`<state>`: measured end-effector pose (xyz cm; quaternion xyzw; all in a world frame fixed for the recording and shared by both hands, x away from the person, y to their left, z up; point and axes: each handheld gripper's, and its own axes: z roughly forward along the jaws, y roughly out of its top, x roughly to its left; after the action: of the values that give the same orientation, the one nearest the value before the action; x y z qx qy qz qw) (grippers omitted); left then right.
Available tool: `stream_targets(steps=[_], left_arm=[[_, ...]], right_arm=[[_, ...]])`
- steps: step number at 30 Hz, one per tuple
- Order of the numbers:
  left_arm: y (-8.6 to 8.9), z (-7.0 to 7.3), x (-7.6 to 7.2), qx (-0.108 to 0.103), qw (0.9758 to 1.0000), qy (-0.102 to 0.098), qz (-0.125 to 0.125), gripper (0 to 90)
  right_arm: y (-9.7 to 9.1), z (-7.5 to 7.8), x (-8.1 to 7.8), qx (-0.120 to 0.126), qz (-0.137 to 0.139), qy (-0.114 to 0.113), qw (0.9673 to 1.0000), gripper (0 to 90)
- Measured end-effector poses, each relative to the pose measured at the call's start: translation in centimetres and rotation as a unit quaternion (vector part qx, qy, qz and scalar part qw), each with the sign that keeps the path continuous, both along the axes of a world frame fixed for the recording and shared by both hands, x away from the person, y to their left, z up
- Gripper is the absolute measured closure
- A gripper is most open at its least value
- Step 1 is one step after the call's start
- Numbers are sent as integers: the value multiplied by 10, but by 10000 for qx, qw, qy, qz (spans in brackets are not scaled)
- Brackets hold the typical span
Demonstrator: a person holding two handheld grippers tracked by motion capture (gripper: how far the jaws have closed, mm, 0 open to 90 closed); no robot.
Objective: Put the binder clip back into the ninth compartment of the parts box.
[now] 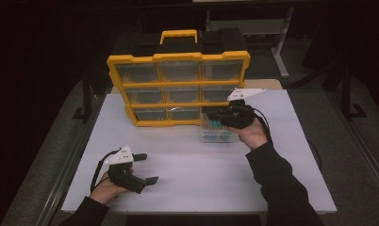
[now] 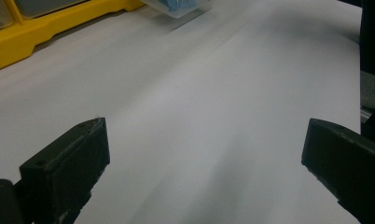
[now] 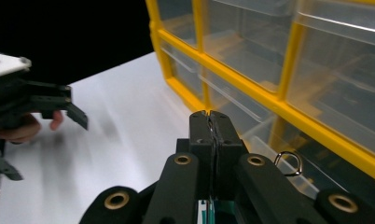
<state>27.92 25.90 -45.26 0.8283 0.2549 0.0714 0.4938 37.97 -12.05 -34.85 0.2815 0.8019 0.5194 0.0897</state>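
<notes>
The organiser point(image 1: 178, 89) has a yellow frame and handle with clear drawers. In front of it, on the white bench point(image 1: 192, 165), a clear drawer point(image 1: 219, 135) holds blue-green pieces. Both tools point(image 1: 145, 168) point(image 1: 215, 117) are black with white top plates.

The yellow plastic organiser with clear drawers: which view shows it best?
The high view: the whole yellow plastic organiser shows, handle and all three drawer rows. The right gripper view shows a close slice of its drawers; the left gripper view catches a yellow base corner.
</notes>
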Motion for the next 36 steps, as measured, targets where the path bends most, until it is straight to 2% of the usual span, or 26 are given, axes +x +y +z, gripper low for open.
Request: stream_targets(steps=[8,12,15,24,29,36], left_arm=[[0,1,-1,-25,10000,-12,-11,7],[-1,0,-1,2,10000,-13,-29,7],[-2,0,-2,3,10000,-15,-43,7],[-3,0,-1,25,10000,-18,-48,7],[-1,0,-2,37,10000,-17,-51,7],[-2,0,-3,49,10000,-21,-53,7]], right_arm=[[-1,-16,19,-115,-163,84,9998,873],[-2,-22,22,-240,-207,99,9994,873],[-3,-26,24,-232,-248,130,9993,873],[4,-36,26,-389,-70,257,9989,869],[1,-34,25,-345,-116,306,9989,697],[-7,-26,16,-344,-278,313,9985,517]])
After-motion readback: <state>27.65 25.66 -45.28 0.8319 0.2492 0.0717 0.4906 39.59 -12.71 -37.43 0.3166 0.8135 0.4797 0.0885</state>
